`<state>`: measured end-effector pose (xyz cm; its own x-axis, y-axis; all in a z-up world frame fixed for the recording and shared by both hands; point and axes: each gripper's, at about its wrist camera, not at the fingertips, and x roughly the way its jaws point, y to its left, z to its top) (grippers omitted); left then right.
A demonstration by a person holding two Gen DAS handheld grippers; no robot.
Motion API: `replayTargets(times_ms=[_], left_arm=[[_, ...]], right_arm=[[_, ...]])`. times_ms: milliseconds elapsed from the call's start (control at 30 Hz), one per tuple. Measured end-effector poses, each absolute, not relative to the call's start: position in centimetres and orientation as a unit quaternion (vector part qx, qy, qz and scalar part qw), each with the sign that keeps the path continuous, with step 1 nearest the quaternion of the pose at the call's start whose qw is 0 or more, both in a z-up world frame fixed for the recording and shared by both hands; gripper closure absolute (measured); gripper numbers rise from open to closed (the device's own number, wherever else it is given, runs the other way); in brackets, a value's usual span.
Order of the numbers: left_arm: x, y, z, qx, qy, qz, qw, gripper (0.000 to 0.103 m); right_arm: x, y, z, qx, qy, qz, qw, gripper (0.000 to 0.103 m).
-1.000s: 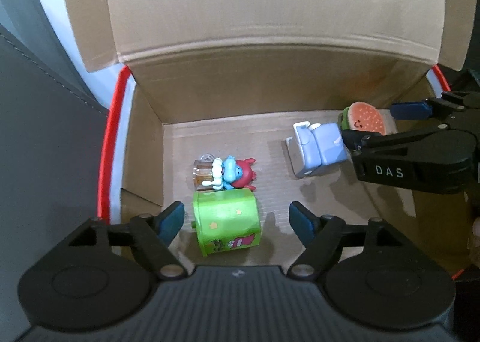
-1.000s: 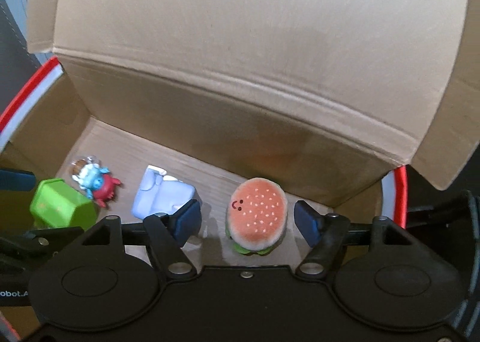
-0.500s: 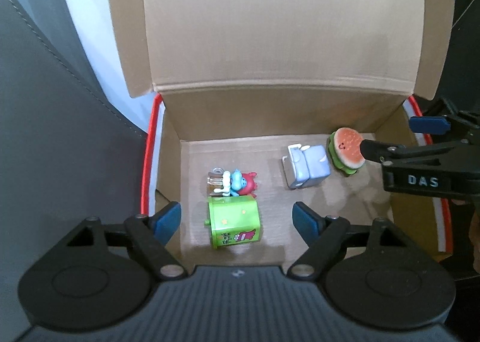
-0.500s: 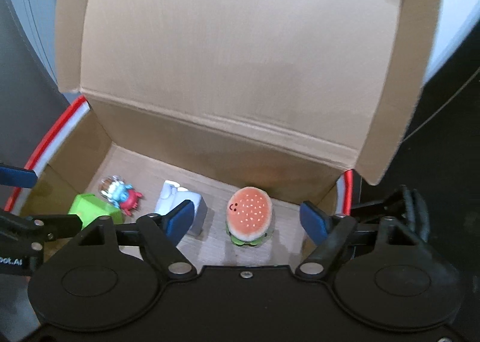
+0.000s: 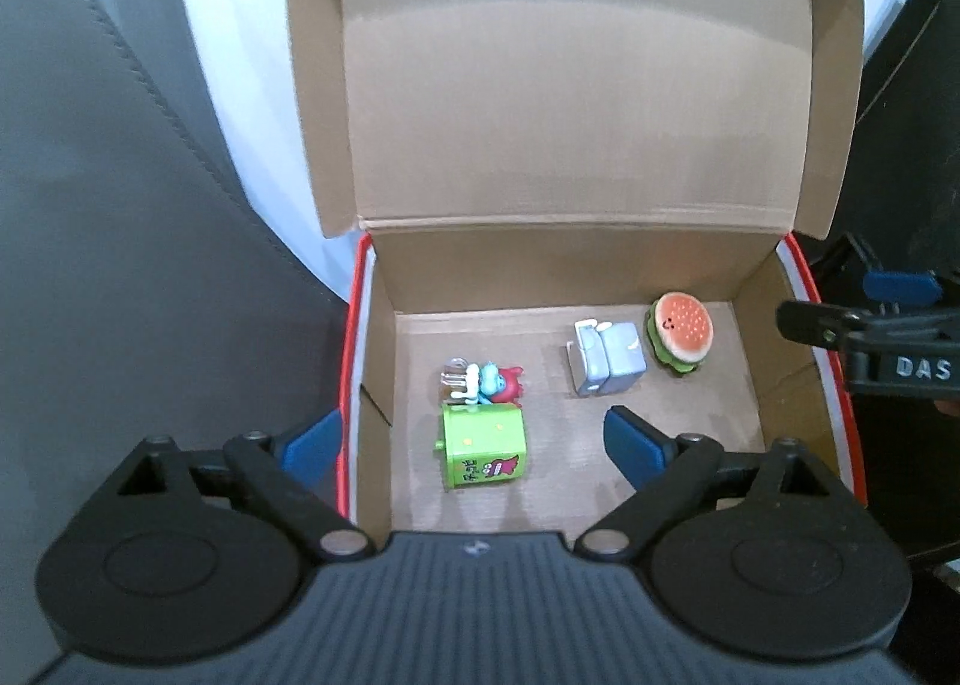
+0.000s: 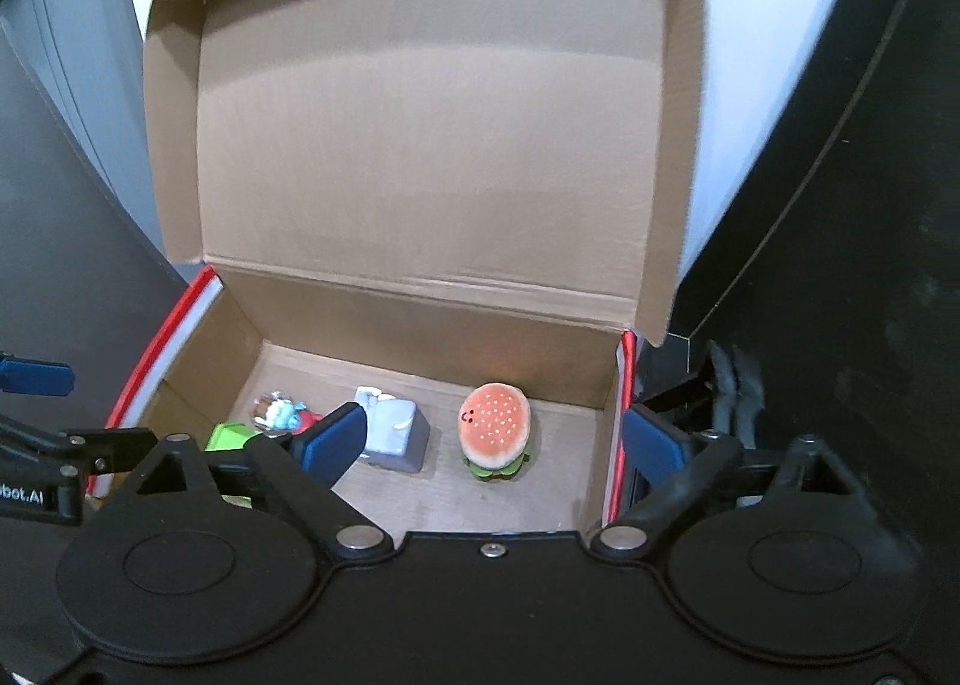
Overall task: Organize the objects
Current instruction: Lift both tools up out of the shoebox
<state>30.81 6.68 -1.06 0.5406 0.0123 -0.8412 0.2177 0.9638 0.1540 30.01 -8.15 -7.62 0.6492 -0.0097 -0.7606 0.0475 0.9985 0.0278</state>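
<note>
Four small toys are seen on the floor of an open brown cardboard box (image 5: 384,361) with red edges. A round plush hamburger (image 5: 679,332) with a small face stands near the right wall, just beside a grey-blue plastic block toy (image 5: 607,356). A green plastic cube (image 5: 483,446) lies close to a small blue and red figure (image 5: 487,383), perhaps touching it. The left gripper (image 5: 468,445) and the right gripper (image 6: 492,440) are held above the box, jaws opening wide, nothing gripped.
</note>
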Motion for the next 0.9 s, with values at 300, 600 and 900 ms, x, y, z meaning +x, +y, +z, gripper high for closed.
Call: replayTargets(times_ms=[300, 600, 900], left_arm=[[28.6, 7.3, 0.6, 0.107, 0.458, -0.066, 0.88, 0.003], [26.6, 7.9, 1.7, 0.102, 0.441, -0.082, 0.888, 0.001], [24.3, 7.9, 2.5, 0.097, 0.429, -0.104, 0.892, 0.0]], right_arm=[[26.9, -9.3, -5.9, 0.065, 0.393, -0.022, 0.917, 0.005], [22.7, -9.2, -4.9, 0.094, 0.36, -0.022, 0.928, 0.0], [19.5, -9.6, -4.7, 0.126, 0.339, -0.031, 0.932, 0.0]])
